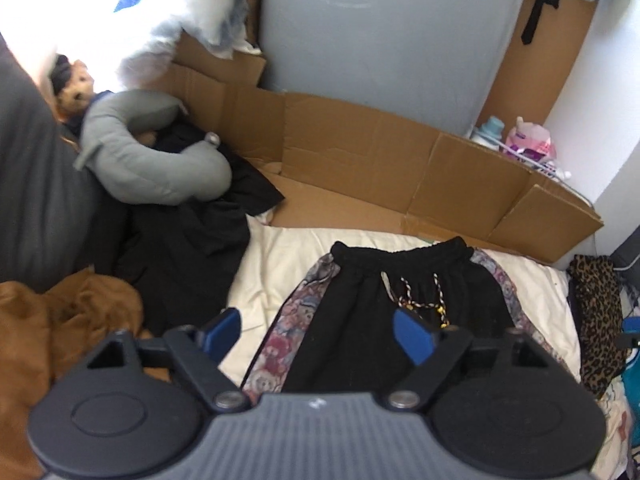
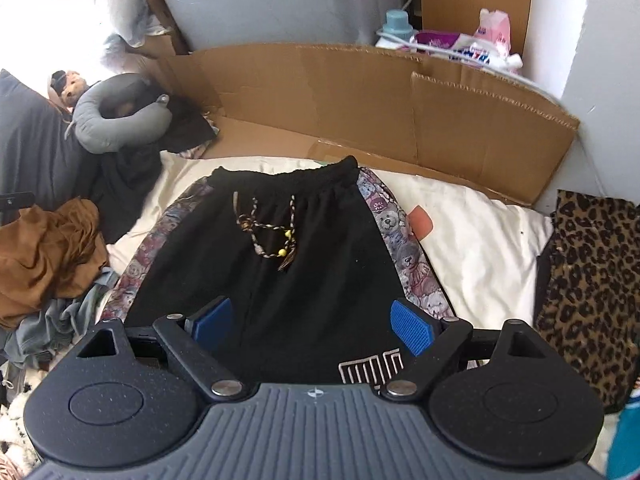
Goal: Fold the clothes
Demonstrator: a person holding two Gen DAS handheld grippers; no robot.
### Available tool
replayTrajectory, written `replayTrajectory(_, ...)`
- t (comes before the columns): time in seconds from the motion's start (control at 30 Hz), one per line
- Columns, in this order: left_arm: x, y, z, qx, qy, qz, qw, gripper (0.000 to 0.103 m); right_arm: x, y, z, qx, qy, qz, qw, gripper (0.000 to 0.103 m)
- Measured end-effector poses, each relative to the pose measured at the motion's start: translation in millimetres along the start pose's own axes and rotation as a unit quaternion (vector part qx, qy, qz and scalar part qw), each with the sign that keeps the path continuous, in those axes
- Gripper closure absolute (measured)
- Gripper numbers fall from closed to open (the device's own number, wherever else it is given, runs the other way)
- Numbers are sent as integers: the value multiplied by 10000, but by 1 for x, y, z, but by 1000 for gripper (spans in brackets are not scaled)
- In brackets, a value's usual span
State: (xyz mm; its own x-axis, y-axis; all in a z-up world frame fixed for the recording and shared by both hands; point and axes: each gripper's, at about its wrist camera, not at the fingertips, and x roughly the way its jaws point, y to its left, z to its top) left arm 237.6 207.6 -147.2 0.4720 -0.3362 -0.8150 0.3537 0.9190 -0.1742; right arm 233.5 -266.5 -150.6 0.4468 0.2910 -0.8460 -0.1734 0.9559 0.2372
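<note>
Here, black shorts (image 2: 280,256) with bear-print side panels lie flat, waistband away, on a cream sheet (image 2: 480,240). Left gripper (image 1: 318,334) and right gripper (image 2: 312,326) hover above them, both spread wide and empty. Whether they are laid out for folding or between folds is unclear.

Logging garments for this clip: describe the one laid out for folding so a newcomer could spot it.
Start at the cream sheet in front of the cardboard. The black shorts lie flat in its middle, waistband toward the cardboard. Unlike the crumpled brown cloth and leopard-print fabric beside them, they have teddy-bear side stripes and a braided drawstring.
</note>
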Motion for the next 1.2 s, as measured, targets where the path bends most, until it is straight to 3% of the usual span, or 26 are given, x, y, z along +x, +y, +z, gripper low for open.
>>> replayTrajectory(0.33,112,5,10,214,91,-128,9996,42,82,-61,7,105,-406,-85,9991,14)
replayTrajectory(0.4,132,9,8,212,165,-162,9995,45,96,-76,9,268,-427,16,9987,21)
replayTrajectory(0.57,178,19,0,171,335,-237,9990,64,134,-97,13,218,-450,-250,9984,34)
replayTrajectory(0.73,217,26,4,243,616,-446,9968,75,170,-105,21,216,-505,-252,9982,39)
replayTrajectory(1.0,251,28,19,287,901,-652,9934,81,207,-96,39,141,-633,-246,9976,39)
replayTrajectory(1.2,276,25,29,390,1096,-878,9893,78,226,-88,56,83,-734,-273,9969,39)
